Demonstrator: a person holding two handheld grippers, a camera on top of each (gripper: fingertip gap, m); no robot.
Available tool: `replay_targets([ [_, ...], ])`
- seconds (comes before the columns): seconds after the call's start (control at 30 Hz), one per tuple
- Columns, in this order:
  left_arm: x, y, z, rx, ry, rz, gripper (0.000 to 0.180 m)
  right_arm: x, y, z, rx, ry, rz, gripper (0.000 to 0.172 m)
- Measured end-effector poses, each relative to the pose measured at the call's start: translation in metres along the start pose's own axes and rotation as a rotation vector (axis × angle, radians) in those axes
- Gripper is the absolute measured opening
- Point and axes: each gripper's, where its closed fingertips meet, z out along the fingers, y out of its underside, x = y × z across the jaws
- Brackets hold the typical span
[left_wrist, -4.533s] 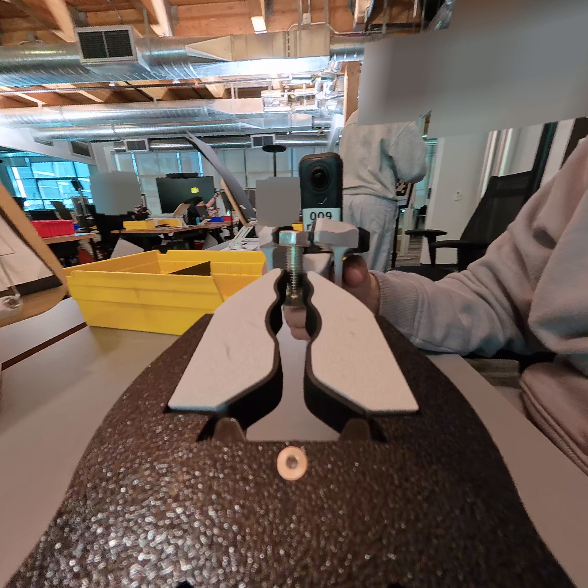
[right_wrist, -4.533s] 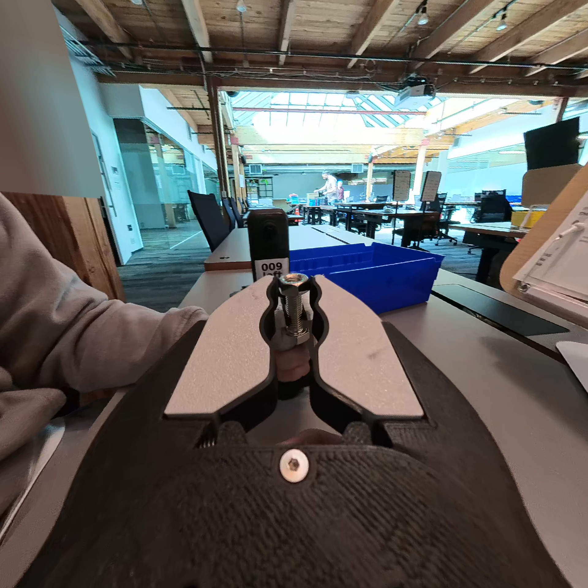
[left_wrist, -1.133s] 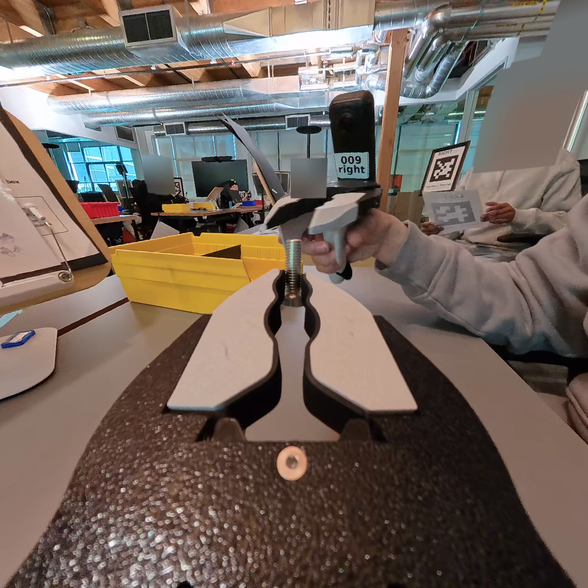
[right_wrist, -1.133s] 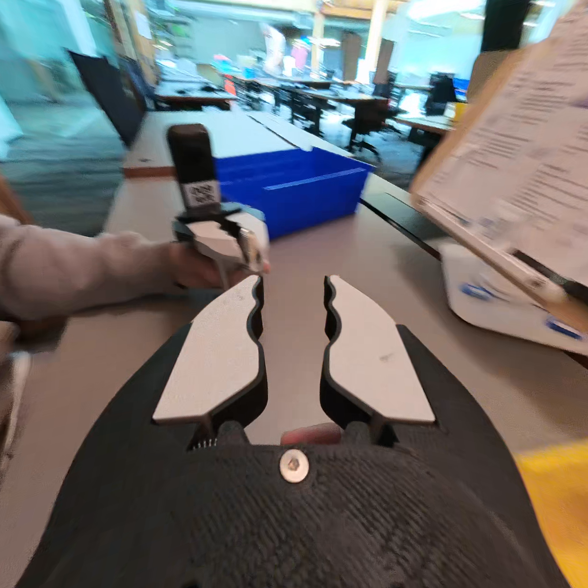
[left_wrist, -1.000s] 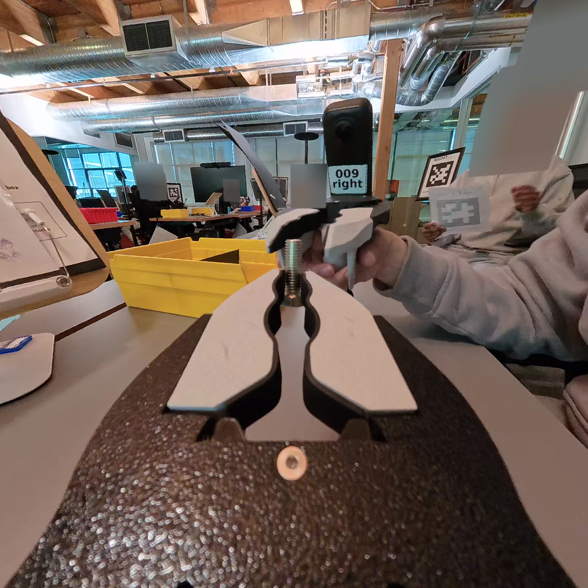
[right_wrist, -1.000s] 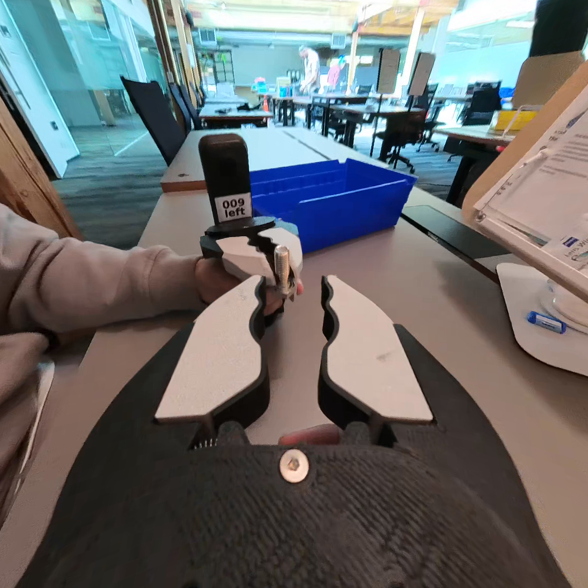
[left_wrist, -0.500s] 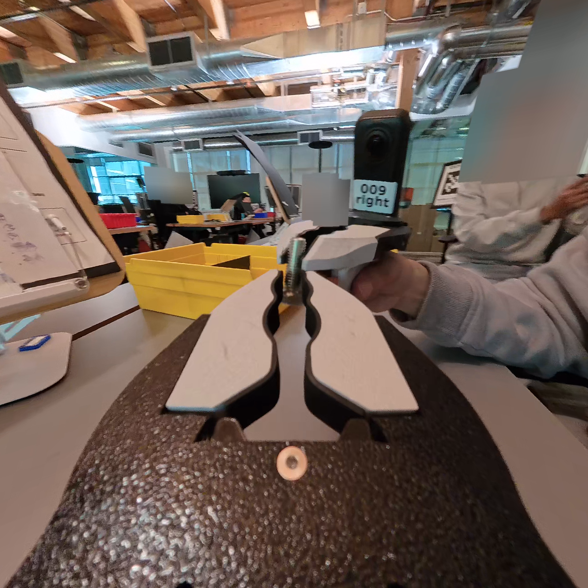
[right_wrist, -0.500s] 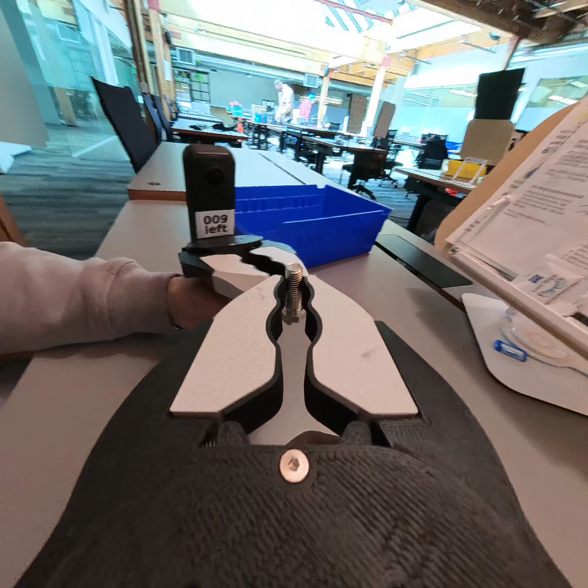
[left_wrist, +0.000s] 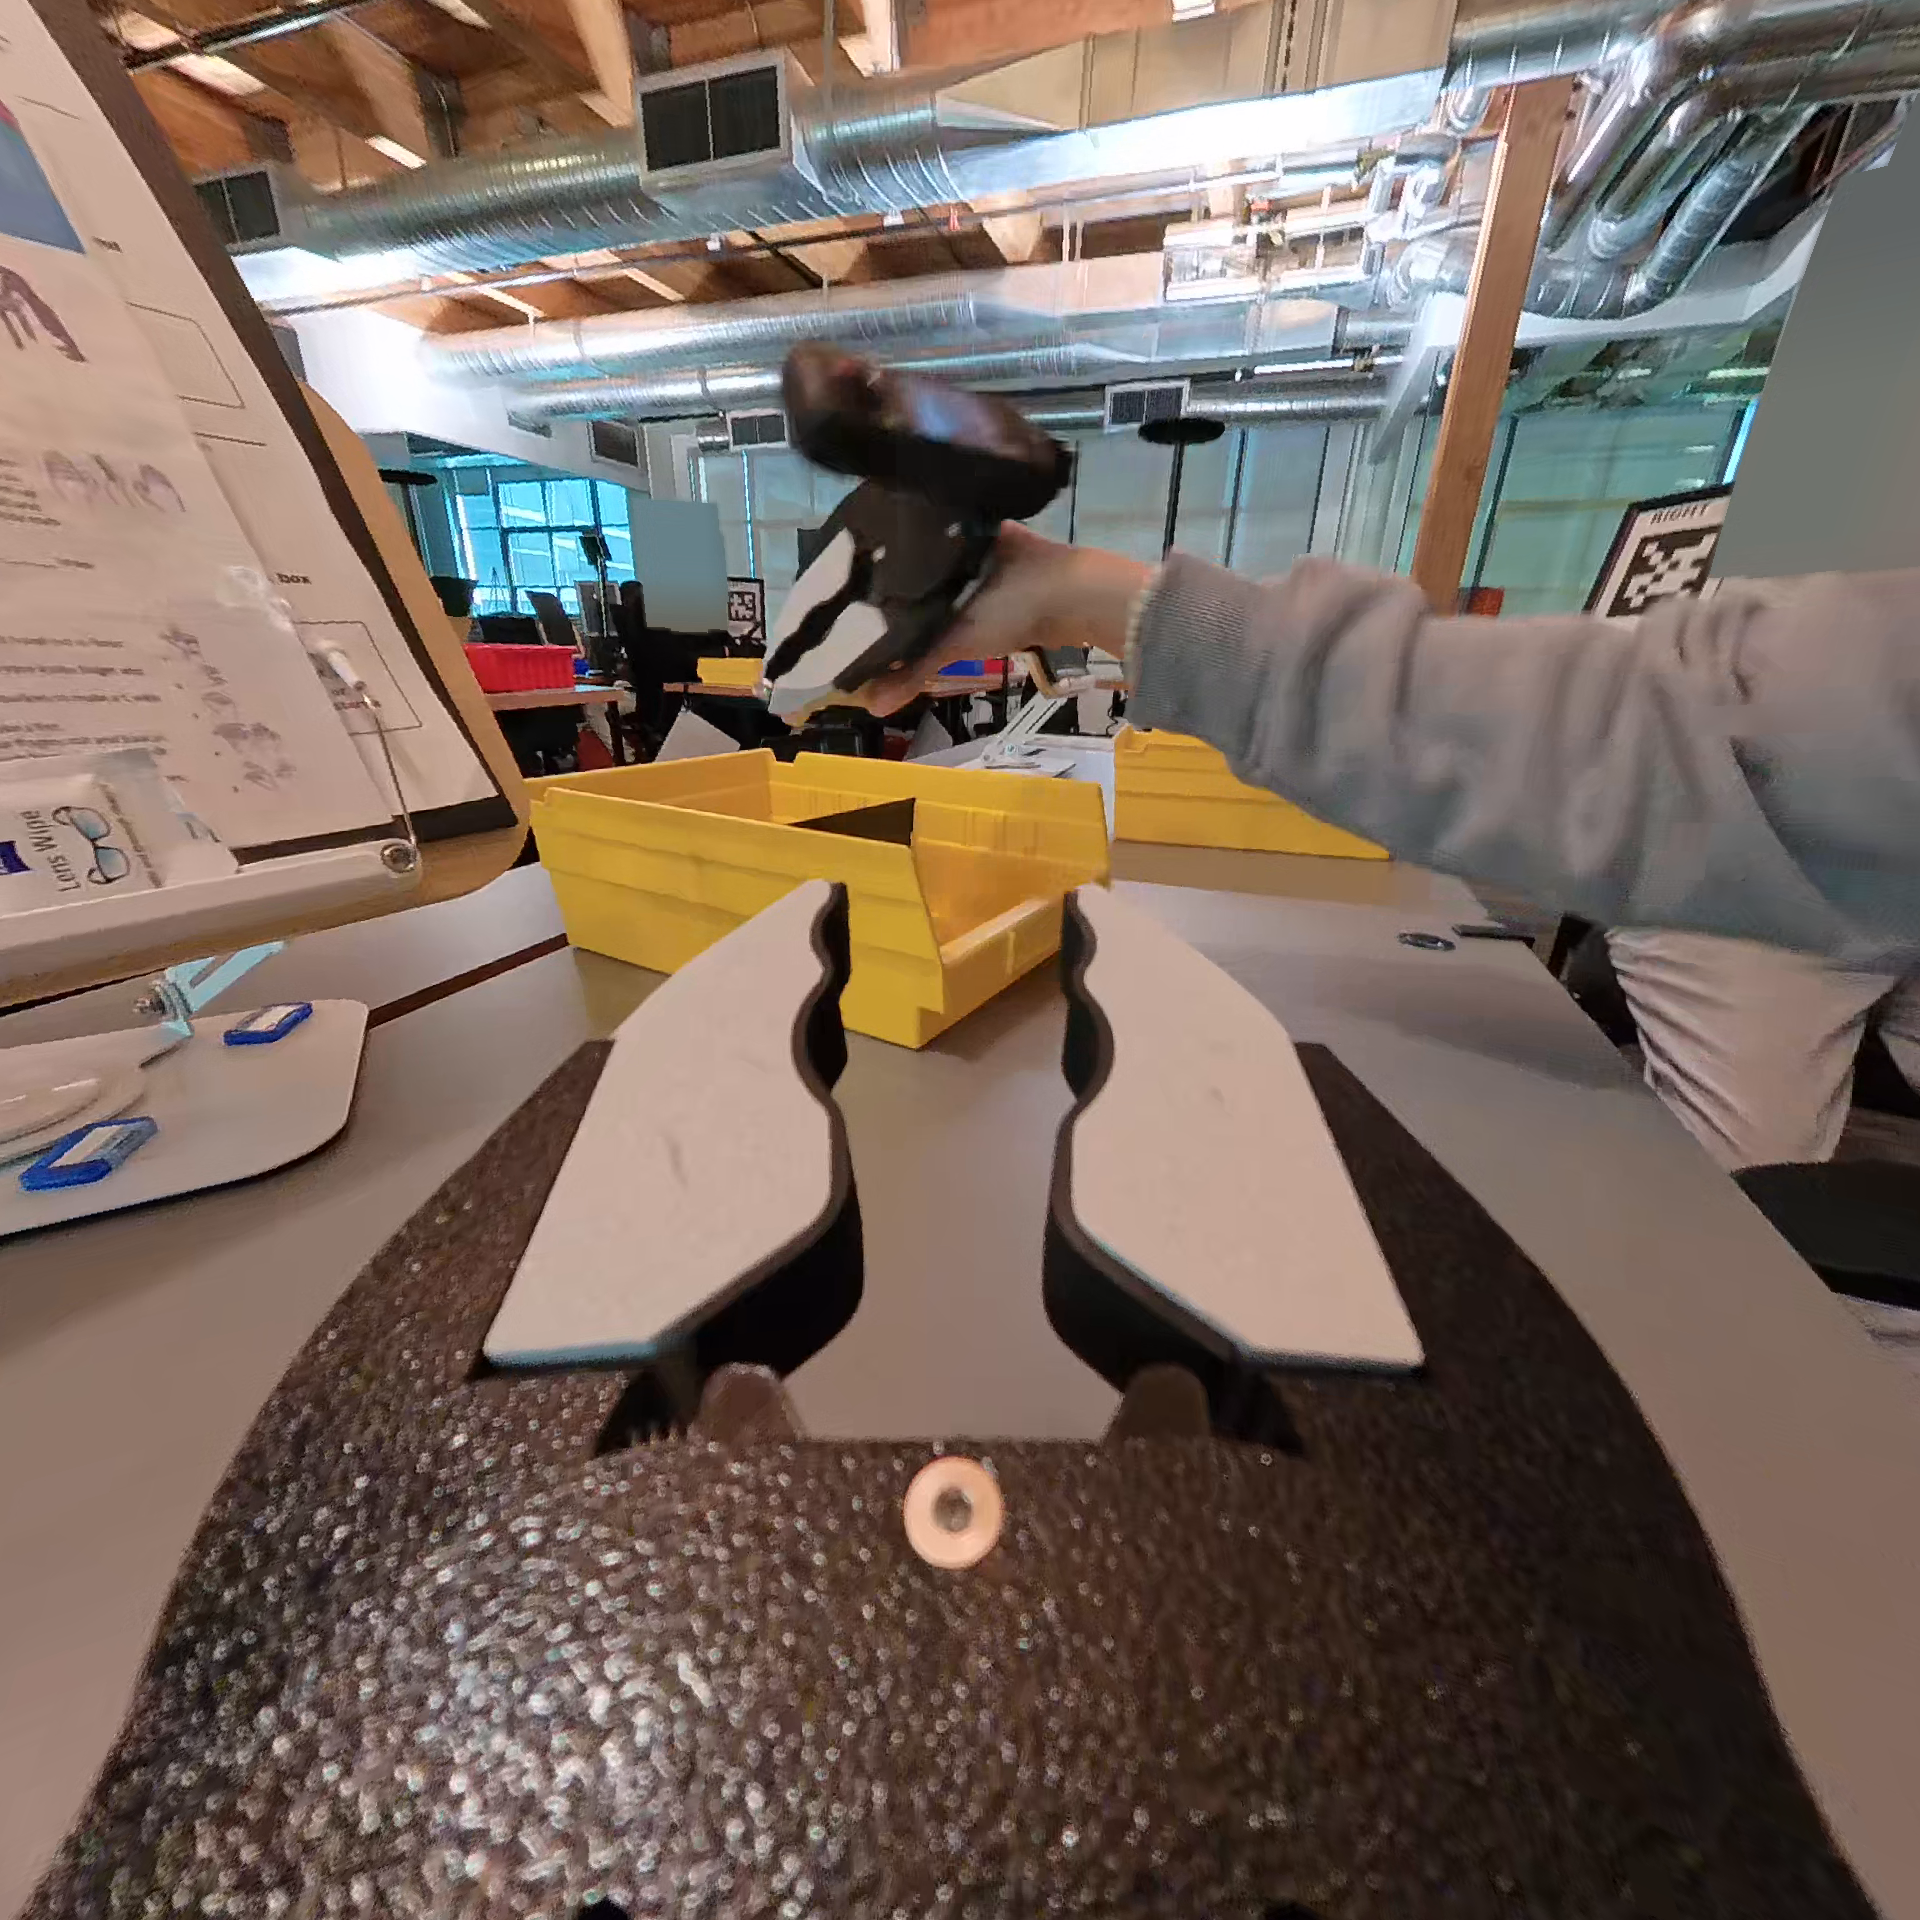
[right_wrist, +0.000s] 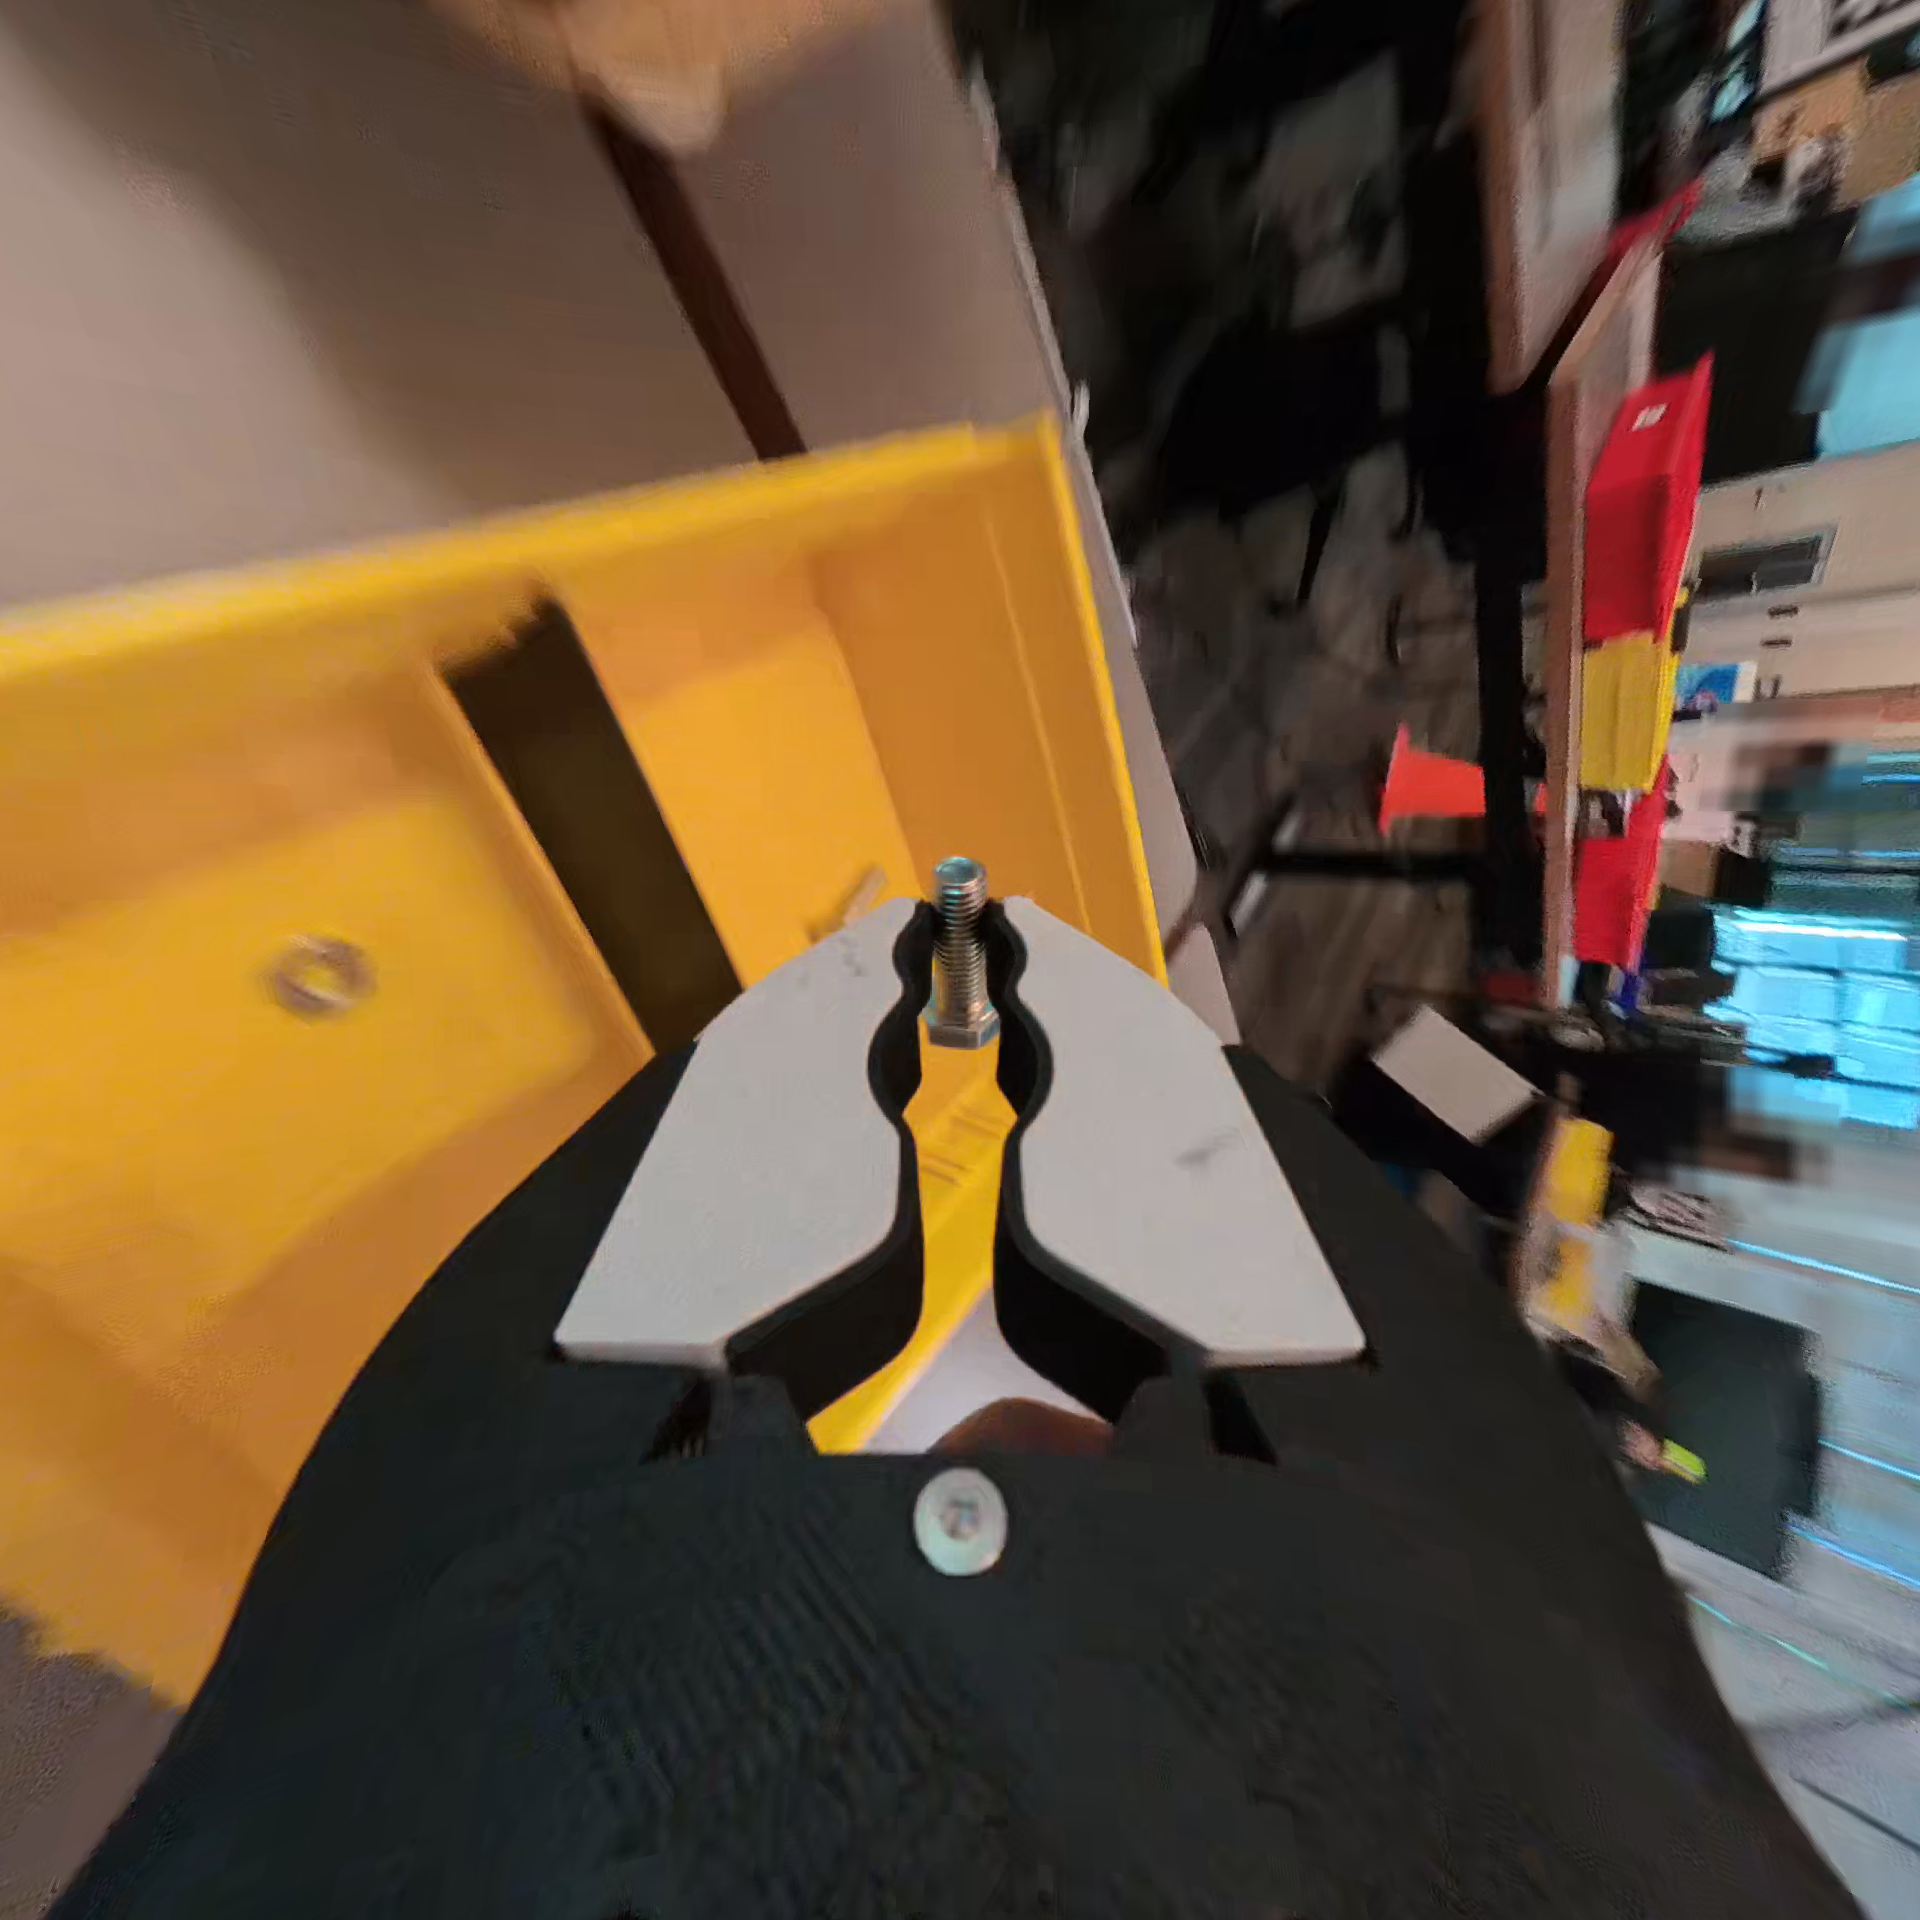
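Pinching a silver bolt (right_wrist: 958, 961) between its fingertips, the right tool (right_wrist: 958, 935) hangs tilted over the yellow bin (right_wrist: 748, 748). The bolt's threaded end pokes out past the tips and its head sits back between the fingers. A washer (right_wrist: 312, 974) lies in the bin, on the other side of a black divider (right_wrist: 592, 821). The left tool (left_wrist: 945, 925) is spread wide with nothing in it, low over the grey bench (left_wrist: 1351, 987), just in front of the yellow bin (left_wrist: 727, 862).
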Motion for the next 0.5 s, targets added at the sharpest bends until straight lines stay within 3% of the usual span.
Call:
replay_targets([
  [0.1, -0.001, 0.003, 0.000, -0.021, -0.006, 0.010, 0.037, -0.004, 0.031, 0.043, -0.181, -0.054, -0.111, 0.009],
  [0.27, -0.007, 0.005, -0.002, -0.027, -0.025, -0.025, 0.037, -0.021, 0.044, 0.078, -0.240, -0.099, -0.115, 0.010],
  [0.37, -0.013, 0.007, -0.004, -0.041, -0.049, -0.058, 0.036, -0.009, 0.034, 0.074, -0.176, -0.015, -0.024, 0.037],
  [0.5, -0.020, 0.002, -0.008, -0.063, -0.106, -0.067, 0.036, 0.005, 0.012, 0.033, -0.061, 0.061, 0.186, 0.058],
])
